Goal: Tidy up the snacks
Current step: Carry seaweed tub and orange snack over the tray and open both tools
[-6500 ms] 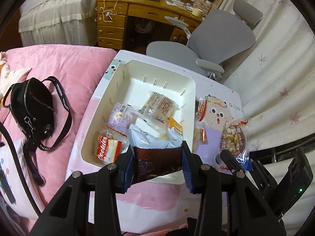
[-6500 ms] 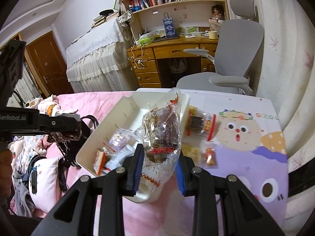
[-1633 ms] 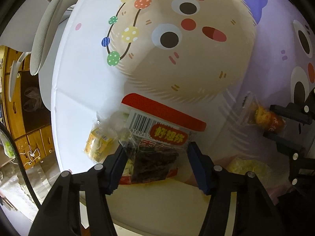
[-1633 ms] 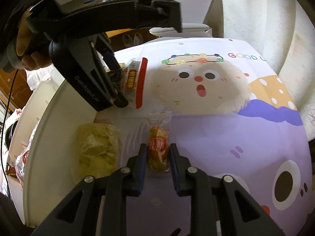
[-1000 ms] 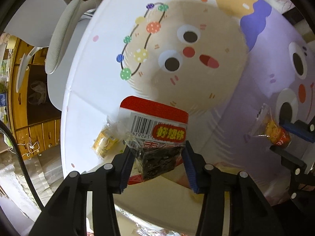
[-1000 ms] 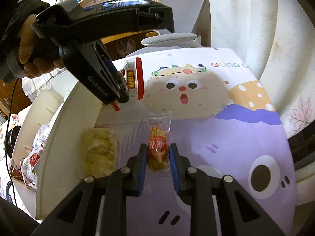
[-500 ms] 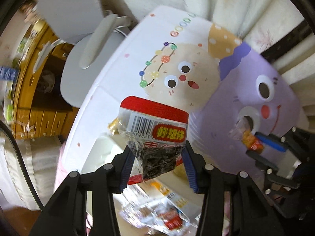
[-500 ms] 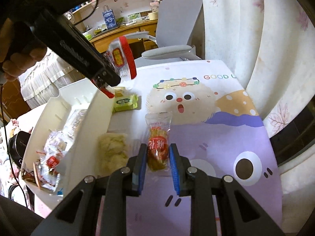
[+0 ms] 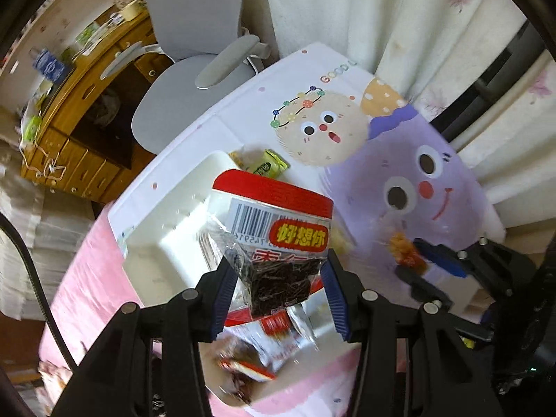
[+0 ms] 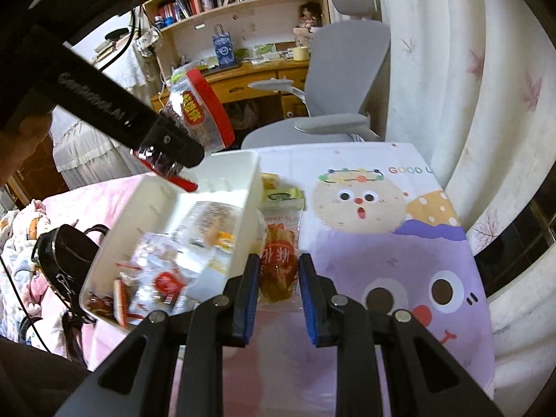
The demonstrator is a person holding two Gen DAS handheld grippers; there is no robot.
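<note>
Your left tool (image 9: 278, 278) is clamped on a clear packet of dark dried snack with a red header (image 9: 274, 239), held in the air above the white bin (image 10: 166, 194); in the right wrist view that packet hangs over the bin's far end. Your right tool (image 10: 278, 278) is closed on an orange snack packet (image 10: 279, 260), lifted just beside the bin's right wall, on the side facing the cartoon-print tabletop (image 10: 399, 243).

Done so far, judged from the present layout: the bin already holds a loose pile of wrapped snacks (image 10: 156, 271) toward its near end, several with red-and-white wrappers. Its far end appears mostly bare.

Outstanding:
- Both held packets are not yet in the bin. Neither touches its walls or contents.
- A green-and-yellow packet (image 10: 281, 196) lies on the tabletop, just beside the bin's far right corner.
- A pale yellowish item may also lie against the bin's right wall, but it is largely hidden behind your right tool's packet and I cannot identify it.

Assessment: the task is well advanced but incomplete. At least three items remain outside the bin, two of them in hand and positioned for deposit.

Note: the left wrist view is motion-blurred at its lower edge; contents there cannot be itemised.
</note>
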